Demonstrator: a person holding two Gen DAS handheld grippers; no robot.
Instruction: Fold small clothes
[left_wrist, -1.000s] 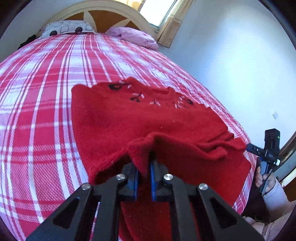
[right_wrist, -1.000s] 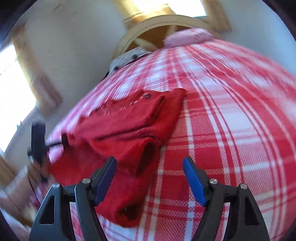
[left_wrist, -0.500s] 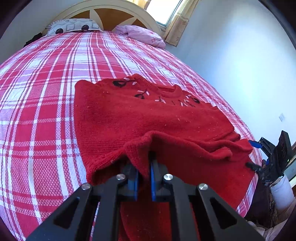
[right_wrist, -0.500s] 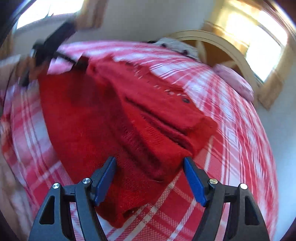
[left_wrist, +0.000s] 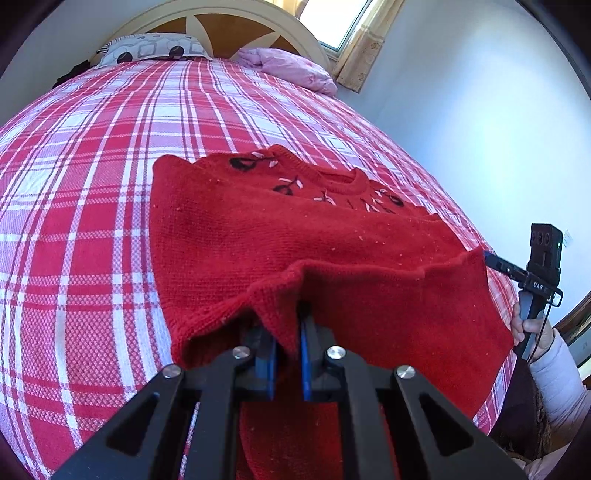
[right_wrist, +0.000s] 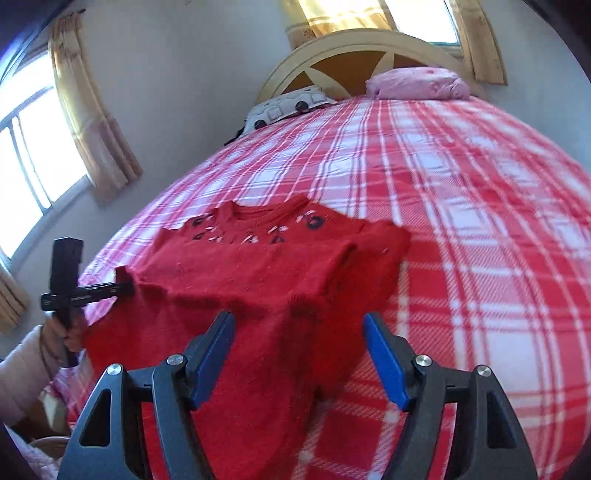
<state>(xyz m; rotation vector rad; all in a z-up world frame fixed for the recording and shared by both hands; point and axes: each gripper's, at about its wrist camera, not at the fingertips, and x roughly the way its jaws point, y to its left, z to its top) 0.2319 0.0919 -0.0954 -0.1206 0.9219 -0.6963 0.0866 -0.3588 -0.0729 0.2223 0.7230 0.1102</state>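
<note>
In the left wrist view, the red-and-white plaid bedspread (left_wrist: 92, 206) fills the left half of the frame. Right of it, across the centre, lies the red knitted sweater (left_wrist: 258, 229), neckline and embroidered flowers toward the headboard (left_wrist: 221, 33). At bottom centre your left gripper (left_wrist: 287, 354) is clamped tight on a raised bunch of the sweater's hem, the blue pads pinching the knit. At the right edge your right hand (left_wrist: 532, 328) holds the other tool at the far hem corner.

In the right wrist view, your left hand (right_wrist: 70, 332) and its tool sit at the left edge, the hem pulled up in a ridge toward them. In the lower centre your right gripper (right_wrist: 299, 354) has its jaws spread wide, having just narrowed a little. The near hem corner lies between the blue pads (right_wrist: 212, 354), but they do not press on it, so this side is not held.

The risks from here, as I judge them:
- If you lift the left side now, the loose right corner will drag and skew the fold.
- Closing the right jaws too shallow would catch one layer only, and the knit could slip out.
- The sleeve folded under at the right of the sweater may spill out if you tug sideways.
- Thick knit bunched in the left pinch may crease the fold line.
</note>
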